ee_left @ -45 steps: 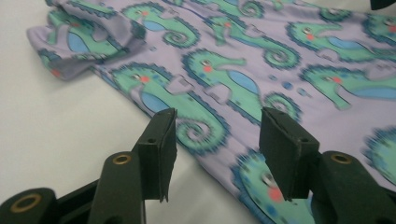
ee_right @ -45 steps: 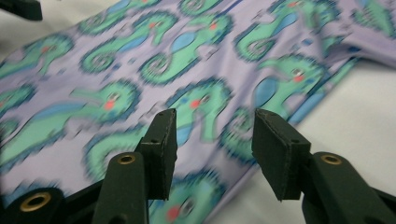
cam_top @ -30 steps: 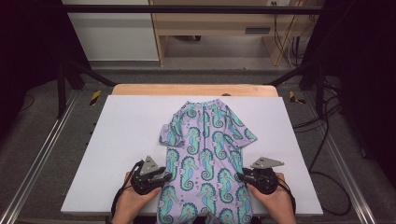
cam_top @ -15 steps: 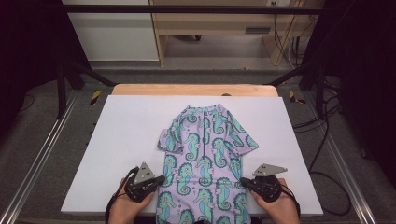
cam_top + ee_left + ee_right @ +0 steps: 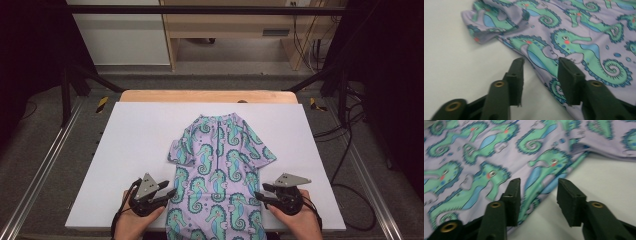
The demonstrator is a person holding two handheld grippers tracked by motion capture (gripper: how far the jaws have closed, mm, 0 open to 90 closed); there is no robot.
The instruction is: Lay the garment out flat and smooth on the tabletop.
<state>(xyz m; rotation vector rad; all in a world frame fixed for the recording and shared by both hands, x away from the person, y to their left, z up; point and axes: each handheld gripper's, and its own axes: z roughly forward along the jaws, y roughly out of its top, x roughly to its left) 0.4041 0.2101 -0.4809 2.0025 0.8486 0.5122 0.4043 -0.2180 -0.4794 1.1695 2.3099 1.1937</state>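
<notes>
Down the middle of my white table top [image 5: 125,150] lies the seahorse garment [image 5: 220,170], a lilac piece printed with green and blue seahorses. It is spread flat with the neck toward the far edge and the lower part running off the near edge between my hands. Its two short sleeves stick out to either side, the one on my left a little rumpled.

At its left edge I hold my left gripper [image 5: 169,192], jaws apart and pointing in at the fabric. In the left gripper view that gripper [image 5: 540,71] has its jaws parted across the hem: one jaw over bare white board, the other over the print, with the cloth's edge running through the gap. Nothing is pinched between them.

At the garment's right edge sits my right gripper [image 5: 260,195], also spread. In the right gripper view it [image 5: 539,191] straddles the cloth's border the same way, one jaw over the seahorses, the other over white. Whether the tips touch the fabric I cannot tell.

My left hand [image 5: 132,222] and right hand [image 5: 297,222] come in from the near edge.

Beyond the white top a strip of wooden table [image 5: 210,96] shows, then grey floor [image 5: 230,65] and cables [image 5: 350,130] at the right.
</notes>
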